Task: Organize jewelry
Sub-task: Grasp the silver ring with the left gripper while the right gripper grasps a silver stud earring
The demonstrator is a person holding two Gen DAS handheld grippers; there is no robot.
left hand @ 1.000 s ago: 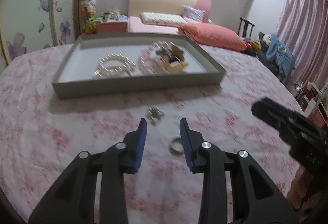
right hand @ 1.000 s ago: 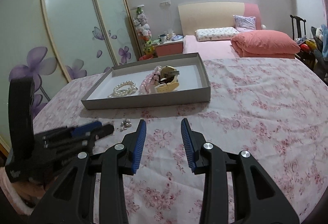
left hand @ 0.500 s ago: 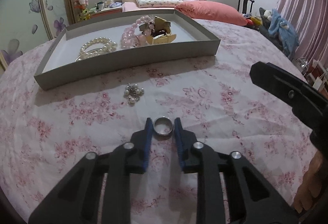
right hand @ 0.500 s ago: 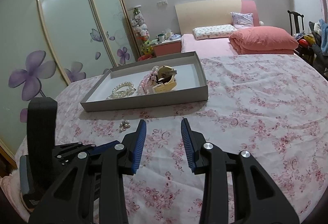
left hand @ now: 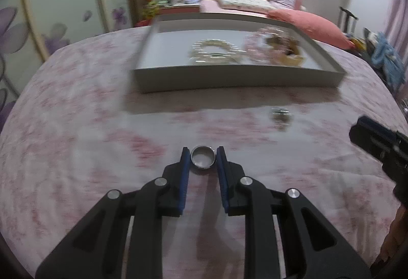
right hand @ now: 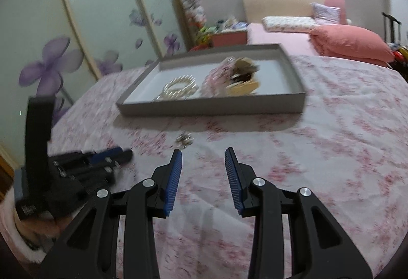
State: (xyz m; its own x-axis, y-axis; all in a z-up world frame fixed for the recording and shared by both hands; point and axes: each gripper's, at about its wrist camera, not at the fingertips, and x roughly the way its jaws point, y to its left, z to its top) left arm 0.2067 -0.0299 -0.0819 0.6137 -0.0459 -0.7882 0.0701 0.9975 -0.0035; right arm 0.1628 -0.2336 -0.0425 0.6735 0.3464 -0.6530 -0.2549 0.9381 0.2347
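My left gripper [left hand: 203, 154] is shut on a silver ring [left hand: 203, 160], held between the blue pads above the pink flowered cloth. A grey tray [left hand: 237, 78] lies beyond it and holds a pearl bracelet [left hand: 214, 50], pink beads [left hand: 260, 47] and a tan item. A small pearl cluster [left hand: 280, 115] lies on the cloth in front of the tray, to the right. My right gripper [right hand: 203, 157] is open and empty above the cloth, with the pearl cluster [right hand: 184, 138] just beyond its left fingertip. The left gripper shows at the left of the right wrist view [right hand: 84, 166].
The round table [right hand: 344, 151] is covered by the flowered cloth. The tray [right hand: 211, 108] sits toward its far side. A bed with a salmon quilt [right hand: 349, 45] and sliding flower-print wardrobe doors [right hand: 63, 36] stand behind. The right gripper's tip shows at the right edge [left hand: 377, 143].
My left gripper closed on the ring, lifted it off the cloth and swung left. The right gripper stayed open and shifted slightly toward the pearl cluster.
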